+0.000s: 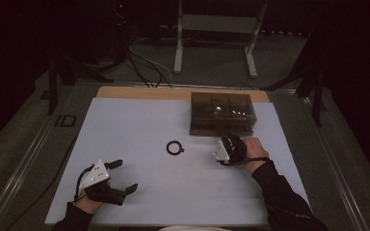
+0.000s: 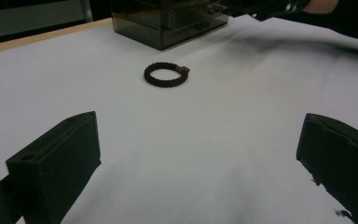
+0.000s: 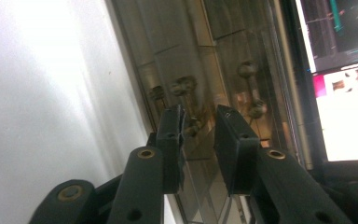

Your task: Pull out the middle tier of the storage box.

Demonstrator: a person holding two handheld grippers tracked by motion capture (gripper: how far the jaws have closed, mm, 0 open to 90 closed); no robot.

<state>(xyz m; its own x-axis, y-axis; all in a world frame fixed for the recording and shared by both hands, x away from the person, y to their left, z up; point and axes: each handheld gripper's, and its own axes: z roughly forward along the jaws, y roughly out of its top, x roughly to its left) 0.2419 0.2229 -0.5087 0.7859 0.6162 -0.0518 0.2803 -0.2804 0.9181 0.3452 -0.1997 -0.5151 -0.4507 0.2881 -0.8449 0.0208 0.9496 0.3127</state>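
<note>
Right gripper (image 3: 199, 116) at smoky box (image 1: 222, 113) front, jaws narrowly parted around drawer knob (image 3: 186, 88), not pressing. Left gripper (image 1: 123, 177) wide open, empty, idle; bracelet (image 2: 166, 74) ahead of it, untouched. Step: drawer opening. Next: close on knob, pull straight.

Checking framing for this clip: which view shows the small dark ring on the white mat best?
The left gripper view: the ring lies close, unobstructed, with its braided texture and brown clasp visible. In the high view the ring is small and dim, but its place between the two grippers on the mat is clear.
</note>
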